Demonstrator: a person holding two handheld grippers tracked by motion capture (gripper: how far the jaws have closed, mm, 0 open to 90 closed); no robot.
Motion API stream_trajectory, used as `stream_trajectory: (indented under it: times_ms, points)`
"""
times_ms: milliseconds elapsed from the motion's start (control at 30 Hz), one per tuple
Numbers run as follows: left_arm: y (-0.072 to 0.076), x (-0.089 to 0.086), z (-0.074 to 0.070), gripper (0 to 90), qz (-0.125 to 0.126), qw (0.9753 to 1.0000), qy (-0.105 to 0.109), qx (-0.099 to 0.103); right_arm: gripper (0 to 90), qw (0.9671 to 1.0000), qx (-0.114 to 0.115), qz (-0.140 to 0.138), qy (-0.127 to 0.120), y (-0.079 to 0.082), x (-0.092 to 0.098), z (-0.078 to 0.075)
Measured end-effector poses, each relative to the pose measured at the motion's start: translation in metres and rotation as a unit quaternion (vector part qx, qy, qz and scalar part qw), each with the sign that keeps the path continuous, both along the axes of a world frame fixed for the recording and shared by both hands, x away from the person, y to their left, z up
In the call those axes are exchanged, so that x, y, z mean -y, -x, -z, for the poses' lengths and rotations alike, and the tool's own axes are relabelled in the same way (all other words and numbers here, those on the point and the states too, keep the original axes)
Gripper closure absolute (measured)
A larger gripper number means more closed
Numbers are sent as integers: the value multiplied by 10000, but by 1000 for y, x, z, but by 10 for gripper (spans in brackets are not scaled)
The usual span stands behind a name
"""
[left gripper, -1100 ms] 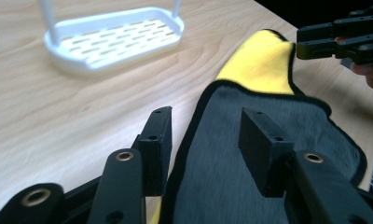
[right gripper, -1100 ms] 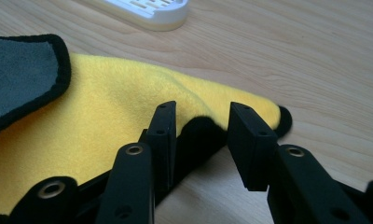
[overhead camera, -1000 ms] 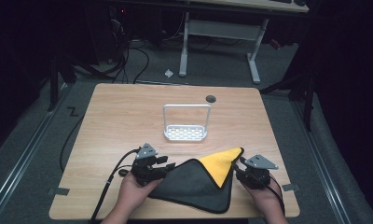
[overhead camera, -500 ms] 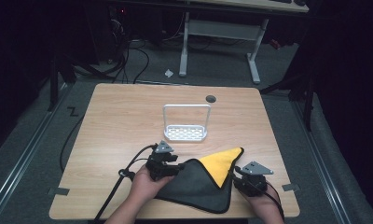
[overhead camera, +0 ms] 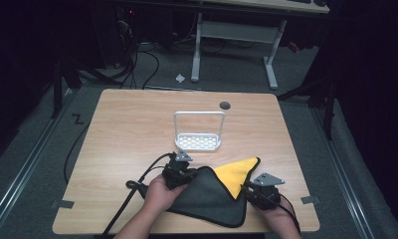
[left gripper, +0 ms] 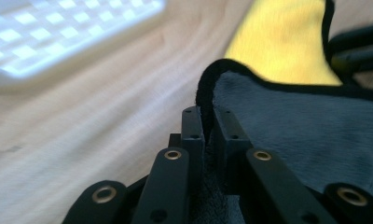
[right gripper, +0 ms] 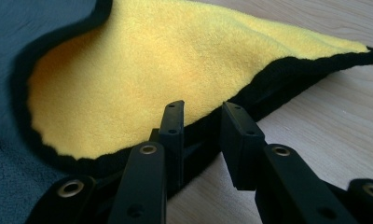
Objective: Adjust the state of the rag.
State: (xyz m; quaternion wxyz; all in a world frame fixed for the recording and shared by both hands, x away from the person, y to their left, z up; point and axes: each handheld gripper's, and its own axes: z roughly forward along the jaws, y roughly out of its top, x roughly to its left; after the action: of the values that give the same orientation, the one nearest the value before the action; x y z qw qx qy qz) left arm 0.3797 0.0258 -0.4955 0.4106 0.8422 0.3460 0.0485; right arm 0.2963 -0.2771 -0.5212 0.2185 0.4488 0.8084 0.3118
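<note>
Table point(overhead camera: 127, 149): light wood top, bare over most of its far half, with 1 small dark round hole point(overhead camera: 225, 105) near the far edge.

Cloth point(overhead camera: 207, 196): grey on one face, yellow on the other, black hem. It lies at the near edge of the table, right of centre, between the 2 hands. Its far right corner is folded over so a yellow triangle faces up, tip pointing far right.

Rack point(overhead camera: 198, 141): small white perforated tray with 1 upright wire hoop, at table centre, just beyond the cloth and apart from it.

Left tongs point(overhead camera: 179, 172): at the cloth's far left corner. In the left gripper view the jaws are clenched on the black hem point(left gripper: 204, 88), grey pile bunched between them.

Right tongs point(overhead camera: 248, 188): at the cloth's right edge, below the yellow fold. In the right gripper view the jaws stand apart with a clear gap; the hem point(right gripper: 278, 79) lies at or just past their tips, and contact is probably not made, though the angle is poor.
</note>
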Motion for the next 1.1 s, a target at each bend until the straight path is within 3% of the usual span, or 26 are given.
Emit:
stream_trajectory:
  times_ms: [167,267,300,333,467,633,700,800,867,967,1000,1100]
  points:
    - [-7,-31,-17,840,-499,9979,314,285,719,10000,-36,19,19,0,2,0]
    - [-16,-57,-20,841,-879,9948,425,291,727,9999,-63,41,93,0,2,2]
    - [-16,-57,-20,841,-879,9948,425,291,727,9999,-63,41,93,0,2,2]
    - [-22,-75,-19,841,-1131,9922,429,295,728,9999,-116,65,27,-1,3,2]
    - [-31,-110,-12,841,-1549,9868,420,202,739,9999,-86,51,121,0,2,2]
    - [-41,-140,6,839,-1976,9797,337,7,742,9997,-104,120,186,-1,6,1]
    - [-45,-146,14,836,-2047,9784,276,-104,742,9996,-92,182,197,-2,8,1]
    - [-48,-145,26,819,-2013,9792,92,-245,741,9995,-113,251,172,-2,12,1]
    - [-45,-144,27,742,-2049,9785,96,-230,735,9994,-113,274,195,-3,11,0]
    - [-28,-146,17,677,-2021,9790,270,67,714,9997,-19,219,58,-1,11,-4]
    - [-20,-145,15,685,-1890,9814,330,102,713,9997,65,226,-1,-2,11,-6]
    - [4,-137,16,729,-1467,9890,135,108,715,9995,214,224,-110,-8,7,-14]
